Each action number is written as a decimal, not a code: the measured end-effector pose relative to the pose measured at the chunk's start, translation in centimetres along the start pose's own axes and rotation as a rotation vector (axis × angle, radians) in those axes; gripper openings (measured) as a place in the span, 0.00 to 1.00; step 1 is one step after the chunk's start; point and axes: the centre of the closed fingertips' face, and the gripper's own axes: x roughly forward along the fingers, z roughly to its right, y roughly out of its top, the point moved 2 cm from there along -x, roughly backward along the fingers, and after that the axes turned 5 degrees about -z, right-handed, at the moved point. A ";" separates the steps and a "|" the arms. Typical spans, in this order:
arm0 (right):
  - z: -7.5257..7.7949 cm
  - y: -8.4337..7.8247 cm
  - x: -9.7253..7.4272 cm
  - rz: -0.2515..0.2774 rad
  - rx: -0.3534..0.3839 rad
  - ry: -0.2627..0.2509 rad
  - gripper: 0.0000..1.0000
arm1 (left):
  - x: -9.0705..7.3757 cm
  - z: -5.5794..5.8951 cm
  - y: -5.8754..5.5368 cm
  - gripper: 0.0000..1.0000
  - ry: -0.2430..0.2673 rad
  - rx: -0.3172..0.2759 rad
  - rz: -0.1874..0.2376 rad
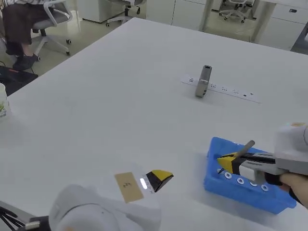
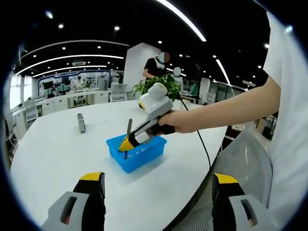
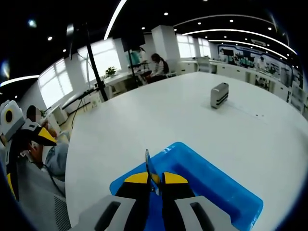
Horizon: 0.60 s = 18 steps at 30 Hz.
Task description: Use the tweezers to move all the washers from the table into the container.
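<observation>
holding the left gripper [image 2: 157, 183] nearest the body, over the near edge of the white table [image 1: 120, 96], jaws spread wide and gripping nothing. standing off to one side, probably leaving the work area free for the other tool.

pinching the tweezers [image 3: 149, 166] between the pressed-together jaws of the right gripper [image 3: 154, 179], just beyond and to the right. clamping on the tweezer body so that the fine tip is projecting forward past the jaws, giving a reach for thin flat parts that the broad jaws lack. angling the tip down into the blue container [image 1: 250, 198], just inside its near wall, seemingly for a drop-off and not a pickup. not possible to tell whether a washer is sitting in the tip.

lying on the container floor: four washers [image 1: 240, 180] in a loose row, apart from each other. judging the transfer to be well advanced, with any washers remaining on the table being too small to make out.

standing well beyond the container: a small metal block [image 1: 204, 81], upright on a flush socket strip [image 1: 226, 89], apparently playing no part in the task. sitting farthest off, past the table: office chairs [image 1: 53, 19].
</observation>
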 end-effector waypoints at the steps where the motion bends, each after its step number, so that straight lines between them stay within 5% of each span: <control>1: 0.1 -0.1 0.1 -0.002 0.003 0.001 0.05 | 0.0 0.0 0.0 0.94 0.001 -0.001 -0.001; 18: 0.2 -0.2 0.6 -0.012 0.021 0.006 0.05 | 0.1 -0.2 -0.1 0.94 0.000 -0.004 -0.001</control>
